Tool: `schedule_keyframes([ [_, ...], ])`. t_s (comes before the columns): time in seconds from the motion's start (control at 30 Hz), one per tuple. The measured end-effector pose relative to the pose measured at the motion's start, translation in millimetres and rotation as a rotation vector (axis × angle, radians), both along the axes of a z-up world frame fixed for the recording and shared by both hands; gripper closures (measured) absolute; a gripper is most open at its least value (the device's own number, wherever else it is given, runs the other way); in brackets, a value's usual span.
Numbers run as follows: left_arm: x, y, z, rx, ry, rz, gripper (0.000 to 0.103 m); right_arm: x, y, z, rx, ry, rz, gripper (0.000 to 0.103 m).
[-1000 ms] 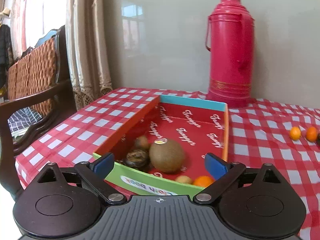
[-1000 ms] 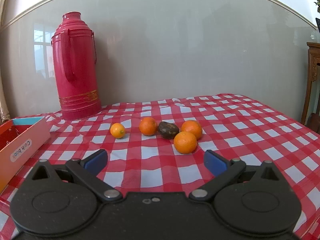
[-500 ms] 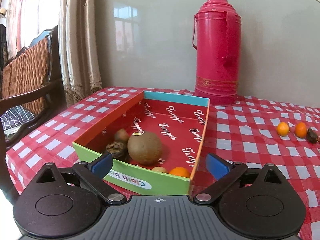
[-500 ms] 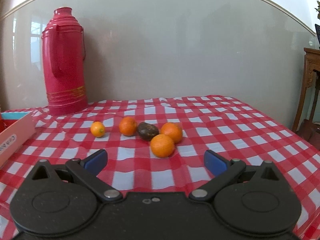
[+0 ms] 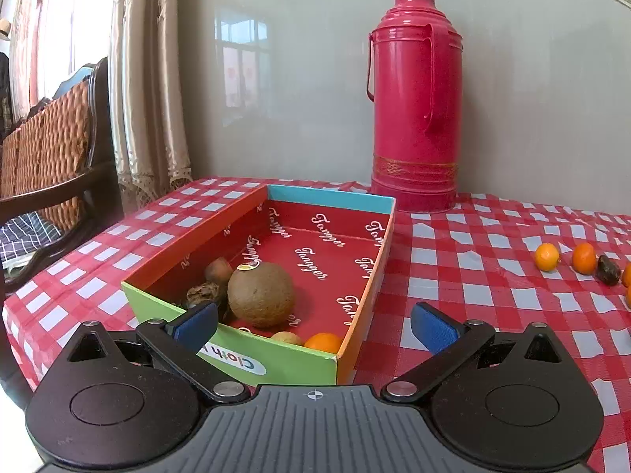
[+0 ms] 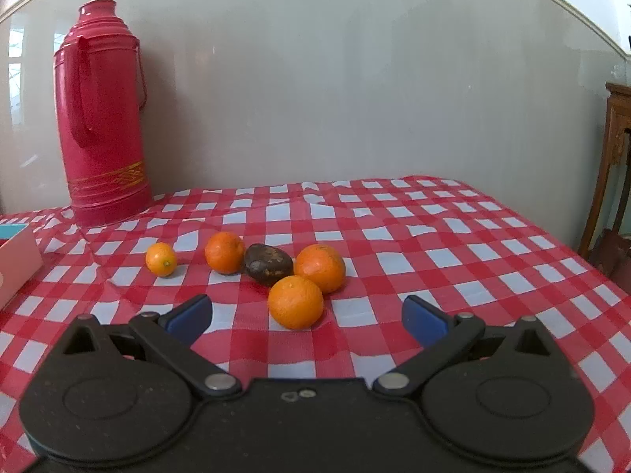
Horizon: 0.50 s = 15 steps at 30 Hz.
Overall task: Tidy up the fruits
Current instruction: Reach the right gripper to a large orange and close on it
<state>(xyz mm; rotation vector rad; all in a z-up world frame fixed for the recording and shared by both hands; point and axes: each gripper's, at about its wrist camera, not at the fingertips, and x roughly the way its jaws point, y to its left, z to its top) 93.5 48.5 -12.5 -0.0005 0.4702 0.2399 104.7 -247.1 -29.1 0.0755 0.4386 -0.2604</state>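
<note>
An open cardboard box point(image 5: 357, 205) with red inside, a green near wall and a blue far wall stands on the left of the table. In its near part lie a big brown round fruit with a small sticker point(image 5: 260, 294), two smaller dark brown fruits point(image 5: 218, 270) at its left, a small yellowish fruit point(image 5: 287, 337) and an orange point(image 5: 322, 342) at the near wall. At the right, on the cloth, lie a small orange point(image 6: 161, 259), three bigger oranges point(image 6: 224, 252) and a dark wrinkled fruit point(image 6: 268, 263) touching two of them.
</note>
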Motion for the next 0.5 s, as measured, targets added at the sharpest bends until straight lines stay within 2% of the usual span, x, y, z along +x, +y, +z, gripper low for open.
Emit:
schedule_keyframes([
  [0.13,0,1,0,-0.005,-0.006,-0.001,0.0,12,-4,0,0.014,0.013,0.009,0.009],
  [0.23,0,1,1,-0.007,-0.006,0.0,0.0,23,-6,-1,0.028,0.032,0.022,0.018],
  [0.3,0,3,1,-0.011,-0.007,0.001,0.0,30,-7,-2,0.038,0.052,0.027,0.032],
  [0.43,-1,10,2,-0.027,-0.008,0.014,0.0,42,-10,-8,0.061,0.101,0.024,0.035],
  [0.5,0,14,2,-0.037,-0.008,0.022,0.0,45,-9,-10,0.06,0.118,0.024,0.044],
])
